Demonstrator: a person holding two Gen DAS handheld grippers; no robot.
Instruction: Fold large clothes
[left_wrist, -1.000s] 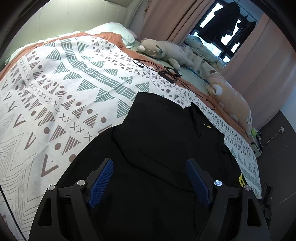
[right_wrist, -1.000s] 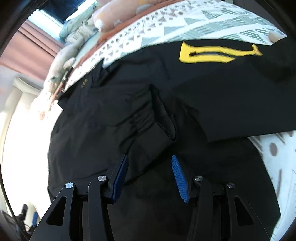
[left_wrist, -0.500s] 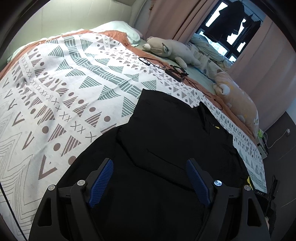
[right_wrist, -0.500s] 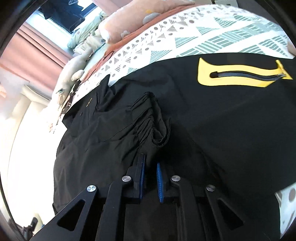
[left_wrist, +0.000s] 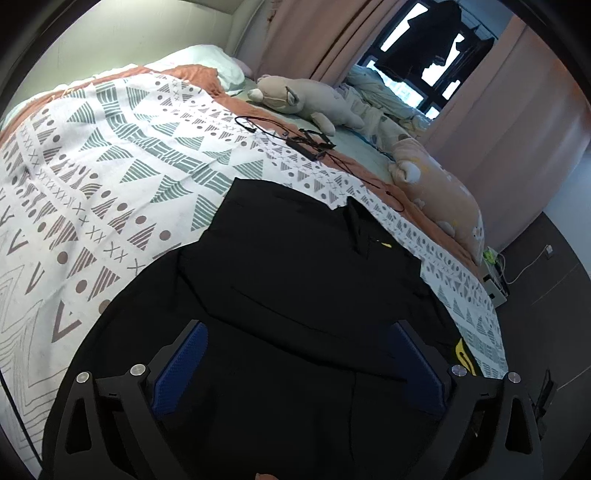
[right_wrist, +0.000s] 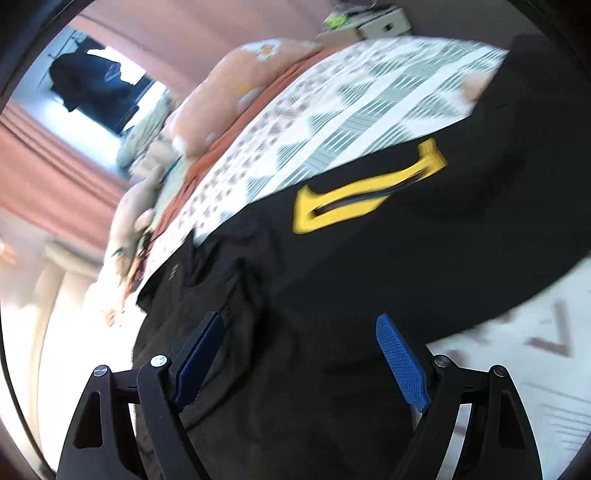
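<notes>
A large black jacket (left_wrist: 295, 280) lies spread on the patterned bedspread (left_wrist: 110, 166), one sleeve folded across its body. It shows in the right wrist view (right_wrist: 369, 277) with a yellow zip pocket patch (right_wrist: 362, 195) and a gathered cuff (right_wrist: 240, 291). My left gripper (left_wrist: 295, 365) is open and empty, hovering over the jacket's near part. My right gripper (right_wrist: 301, 365) is open and empty above the black fabric, just short of the cuff.
Plush toys (left_wrist: 306, 99) and a peach pillow (left_wrist: 439, 195) line the bed's far side. A black cable with a small device (left_wrist: 306, 142) lies beyond the jacket. Pink curtains (left_wrist: 517, 110) and a window stand behind. The floor (left_wrist: 546, 295) is to the right.
My right gripper had shut on the sleeve fabric near the cuff half a second ago and has now opened wide, letting it go. The left gripper stayed open and drifted slightly.
</notes>
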